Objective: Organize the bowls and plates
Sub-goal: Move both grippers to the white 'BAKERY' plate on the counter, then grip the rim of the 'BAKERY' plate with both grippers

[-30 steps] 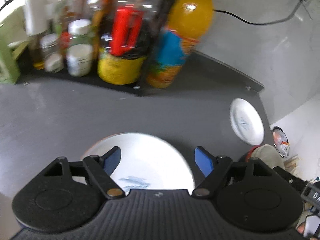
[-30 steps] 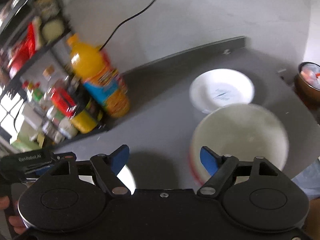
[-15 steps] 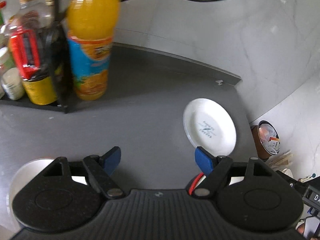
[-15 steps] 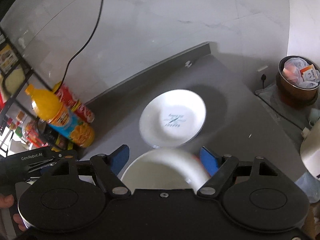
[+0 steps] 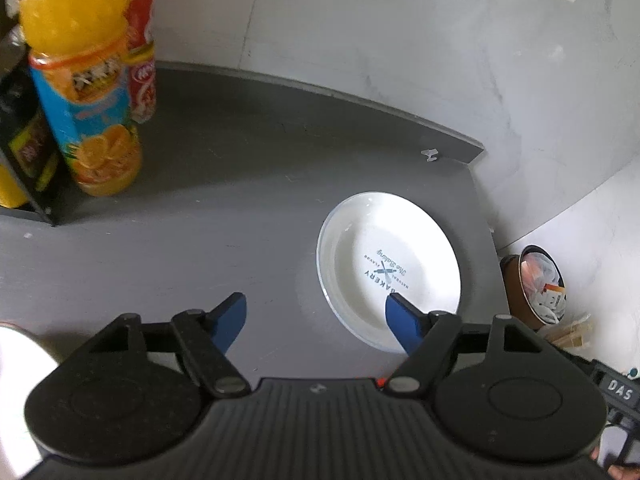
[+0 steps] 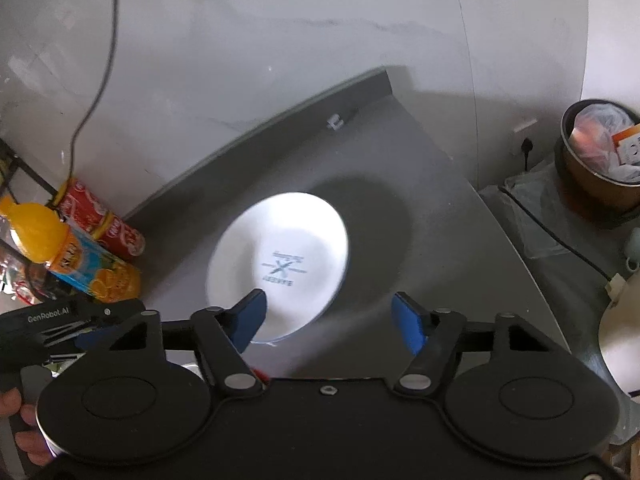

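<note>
Left wrist view is showing the left tool point(image 5: 316, 316) hanging above the grey worktop point(image 5: 200, 240) with its blue fingers spread wide and nothing between them; the white plate point(image 5: 388, 268) is lying flat at centre right of the frame, near the worktop's far corner, with the right-hand blue fingertip overlapping its near rim in the picture, though whether it is touching cannot be told. Right wrist view is showing the right tool point(image 6: 334, 318) likewise spread apart and empty, with the same plate point(image 6: 280, 264) sitting just beyond its left finger, slightly blurred. An orange juice bottle point(image 5: 80, 80) and a red can point(image 5: 142, 52) are standing at the upper left of the left view, well apart from the plate. A brown bin point(image 6: 600, 160) is showing at the upper right of the right view, off the worktop. The plate is looking like glazed ceramic: stiff, smooth, likely slippery and liable to chip or break if dropped. Because it is lying flat, the raised rim is offering the only hold, so one finger would probably need to slide under the near edge while the other is pressing on top, pinching the rim firmly but not harshly. A white curved edge point(image 5: 16, 384) is peeking in at the lower left of the left view, possibly a bowl, but too little is showing to say.
</note>
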Demonstrator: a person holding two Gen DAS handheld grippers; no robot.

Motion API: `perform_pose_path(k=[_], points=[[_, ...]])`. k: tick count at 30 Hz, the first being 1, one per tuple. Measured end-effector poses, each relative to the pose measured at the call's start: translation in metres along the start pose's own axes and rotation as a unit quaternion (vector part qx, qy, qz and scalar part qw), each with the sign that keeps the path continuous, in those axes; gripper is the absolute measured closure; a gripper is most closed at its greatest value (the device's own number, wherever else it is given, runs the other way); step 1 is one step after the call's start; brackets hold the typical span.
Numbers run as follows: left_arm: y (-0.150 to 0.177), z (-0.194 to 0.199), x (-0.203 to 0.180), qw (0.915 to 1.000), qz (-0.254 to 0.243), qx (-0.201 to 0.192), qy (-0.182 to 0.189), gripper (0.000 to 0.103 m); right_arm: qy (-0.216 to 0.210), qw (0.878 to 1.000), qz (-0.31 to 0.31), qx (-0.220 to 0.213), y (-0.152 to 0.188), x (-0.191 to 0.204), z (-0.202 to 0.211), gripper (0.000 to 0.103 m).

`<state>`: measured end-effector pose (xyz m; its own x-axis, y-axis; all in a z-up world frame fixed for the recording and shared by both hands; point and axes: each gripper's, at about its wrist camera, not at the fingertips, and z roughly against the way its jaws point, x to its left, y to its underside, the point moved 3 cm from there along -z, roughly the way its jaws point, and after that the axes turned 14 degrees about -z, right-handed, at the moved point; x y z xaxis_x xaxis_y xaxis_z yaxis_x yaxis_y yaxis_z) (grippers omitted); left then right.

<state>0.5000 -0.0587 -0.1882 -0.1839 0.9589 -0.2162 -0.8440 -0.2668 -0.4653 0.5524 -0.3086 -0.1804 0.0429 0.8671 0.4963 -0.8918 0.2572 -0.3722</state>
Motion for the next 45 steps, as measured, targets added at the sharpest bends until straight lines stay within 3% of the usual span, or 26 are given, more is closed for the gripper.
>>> perform_pose_path(k=[3, 8, 24, 35, 36, 37, 38, 41, 45], points=[[-0.002, -0.019, 0.002, 0.9998, 0.008, 0.017, 0.001, 0.045, -0.007, 1.000, -0.009, 0.022, -0.007, -0.007, -0.016, 0.042], [-0.005, -0.042, 0.006, 0.9992, 0.022, 0.032, 0.006, 0.053, -0.014, 0.999, -0.010, 0.043, -0.020, -0.012, -0.038, 0.043], [-0.016, -0.107, 0.010, 0.9955, 0.042, 0.084, 0.008, 0.078, -0.002, 0.995, 0.006, 0.095, -0.039, -0.016, -0.111, 0.060], [-0.021, -0.123, 0.011, 0.9938, 0.055, 0.092, 0.028, 0.089, -0.013, 0.993, 0.008, 0.116, -0.043, -0.013, -0.131, 0.069], [-0.021, -0.123, 0.012, 0.9934, 0.060, 0.093, 0.032, 0.092, -0.016, 0.993, 0.009, 0.118, -0.043, -0.012, -0.132, 0.073], [-0.021, -0.123, 0.011, 0.9932, 0.062, 0.093, 0.034, 0.092, -0.018, 0.992, 0.011, 0.123, -0.043, -0.011, -0.134, 0.087], [-0.021, -0.123, 0.010, 0.9935, 0.058, 0.093, 0.031, 0.092, -0.020, 0.991, 0.015, 0.132, -0.041, -0.010, -0.137, 0.089], [-0.021, -0.117, 0.004, 0.9959, 0.032, 0.082, 0.023, 0.092, -0.013, 0.992, 0.052, 0.115, -0.038, -0.004, -0.131, 0.090], [-0.022, -0.103, 0.007, 0.9963, 0.039, 0.067, 0.036, 0.095, -0.026, 0.993, 0.061, 0.100, -0.039, -0.003, -0.115, 0.092]])
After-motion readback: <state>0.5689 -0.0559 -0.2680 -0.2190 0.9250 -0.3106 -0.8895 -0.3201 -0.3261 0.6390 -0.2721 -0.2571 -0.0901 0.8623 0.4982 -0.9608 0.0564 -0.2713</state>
